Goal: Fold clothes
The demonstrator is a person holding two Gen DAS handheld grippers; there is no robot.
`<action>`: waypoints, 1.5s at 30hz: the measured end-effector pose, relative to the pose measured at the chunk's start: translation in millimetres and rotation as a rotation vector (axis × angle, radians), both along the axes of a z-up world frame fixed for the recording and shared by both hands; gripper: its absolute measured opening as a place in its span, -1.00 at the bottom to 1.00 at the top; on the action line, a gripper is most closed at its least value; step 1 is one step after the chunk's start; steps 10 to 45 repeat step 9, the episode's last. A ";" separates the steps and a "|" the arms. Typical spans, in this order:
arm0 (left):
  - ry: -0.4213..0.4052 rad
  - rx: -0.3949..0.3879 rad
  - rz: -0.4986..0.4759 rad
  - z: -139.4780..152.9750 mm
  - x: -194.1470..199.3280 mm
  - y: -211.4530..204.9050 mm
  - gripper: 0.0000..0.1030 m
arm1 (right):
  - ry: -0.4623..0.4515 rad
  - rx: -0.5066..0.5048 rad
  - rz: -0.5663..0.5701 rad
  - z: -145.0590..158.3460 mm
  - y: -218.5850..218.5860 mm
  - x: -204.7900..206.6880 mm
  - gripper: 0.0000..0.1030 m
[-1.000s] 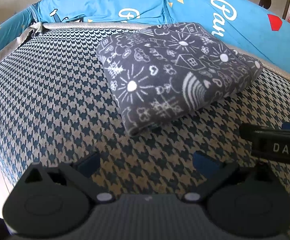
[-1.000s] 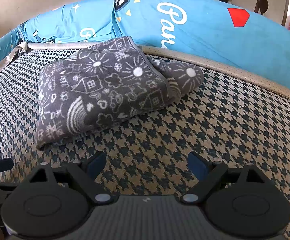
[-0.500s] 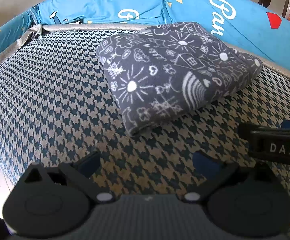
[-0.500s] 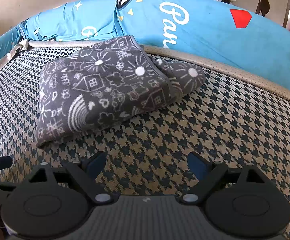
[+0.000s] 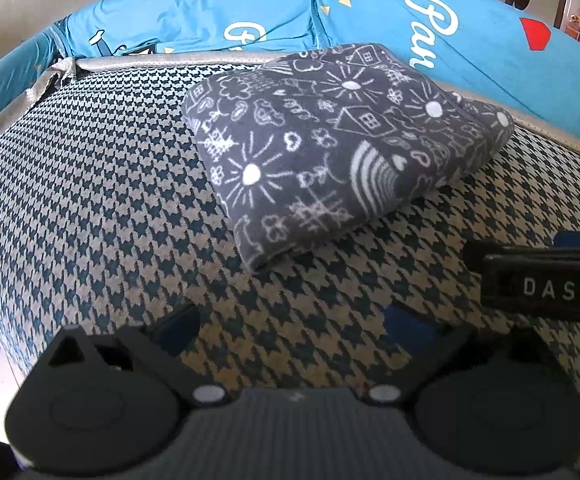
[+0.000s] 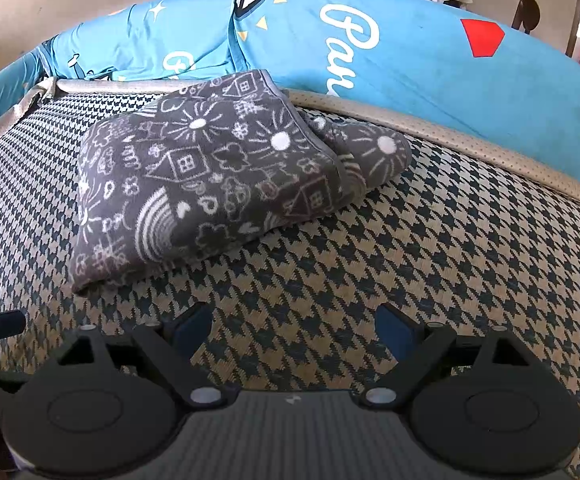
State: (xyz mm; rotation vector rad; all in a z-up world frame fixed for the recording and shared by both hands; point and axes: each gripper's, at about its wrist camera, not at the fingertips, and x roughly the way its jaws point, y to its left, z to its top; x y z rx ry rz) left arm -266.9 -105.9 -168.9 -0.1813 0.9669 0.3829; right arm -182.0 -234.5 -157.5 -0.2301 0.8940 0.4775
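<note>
One folded grey garment printed with white doodles of suns, houses and clouds lies on the houndstooth cushion, towards its back edge, just in front of two blue cushions with white lettering and small shapes. From the right wrist view its layers show at the right end, one flap lying over a thicker fold beneath. Two claws are in sight, both apart from the garment: the left claw has its two blue-tipped fingers spread with only cushion between them, and the right claw is likewise spread and holds nothing.
</note>
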 end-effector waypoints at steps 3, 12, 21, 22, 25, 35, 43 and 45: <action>0.001 -0.004 -0.001 -0.5 -0.1 -0.4 0.99 | -0.001 -0.003 0.001 -0.3 0.2 -0.1 0.74; 0.001 -0.012 0.004 -0.9 -0.7 0.7 0.99 | -0.004 -0.009 0.004 -0.7 1.5 -0.6 0.74; 0.001 -0.012 0.004 -0.9 -0.7 0.7 0.99 | -0.004 -0.009 0.004 -0.7 1.5 -0.6 0.74; 0.001 -0.012 0.004 -0.9 -0.7 0.7 0.99 | -0.004 -0.009 0.004 -0.7 1.5 -0.6 0.74; 0.001 -0.012 0.004 -0.9 -0.7 0.7 0.99 | -0.004 -0.009 0.004 -0.7 1.5 -0.6 0.74; 0.001 -0.012 0.004 -0.9 -0.7 0.7 0.99 | -0.004 -0.009 0.004 -0.7 1.5 -0.6 0.74; 0.001 -0.012 0.004 -0.9 -0.7 0.7 0.99 | -0.004 -0.009 0.004 -0.7 1.5 -0.6 0.74; 0.001 -0.012 0.004 -0.9 -0.7 0.7 0.99 | -0.004 -0.009 0.004 -0.7 1.5 -0.6 0.74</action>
